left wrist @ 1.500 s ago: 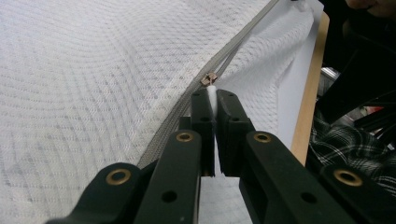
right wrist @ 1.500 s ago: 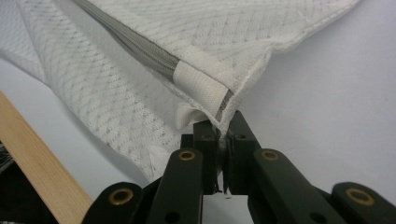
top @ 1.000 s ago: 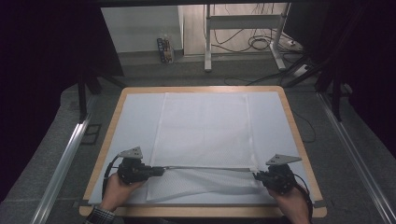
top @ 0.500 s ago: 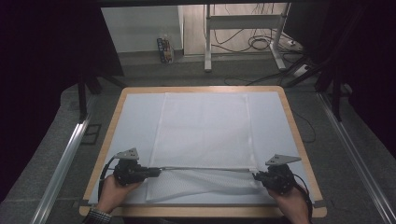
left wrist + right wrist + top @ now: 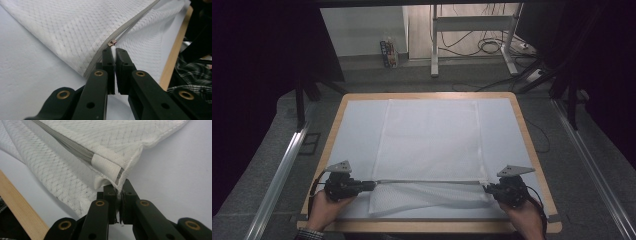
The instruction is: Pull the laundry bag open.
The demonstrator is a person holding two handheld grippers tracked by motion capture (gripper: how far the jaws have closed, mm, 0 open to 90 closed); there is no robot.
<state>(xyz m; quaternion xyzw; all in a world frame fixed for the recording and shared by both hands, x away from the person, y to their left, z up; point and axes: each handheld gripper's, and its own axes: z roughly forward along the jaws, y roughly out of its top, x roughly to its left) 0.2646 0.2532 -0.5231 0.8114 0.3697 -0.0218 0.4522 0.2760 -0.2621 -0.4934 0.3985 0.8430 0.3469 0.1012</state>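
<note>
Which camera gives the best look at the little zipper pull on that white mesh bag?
The left gripper view: the zipper pull sits close up, pinched by the left tongs. The high view shows the bag whole, the pull too small. The right gripper view shows the zipper's far end.

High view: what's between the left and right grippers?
The mesh bag's zipper edge runs taut from left gripper to right gripper; nothing else lies between them in the high view.

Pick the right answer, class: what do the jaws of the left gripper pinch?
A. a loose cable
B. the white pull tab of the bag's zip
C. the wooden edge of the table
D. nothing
B: in the left gripper view the left gripper is shut on the white pull tab of the zip on the mesh bag.
</note>
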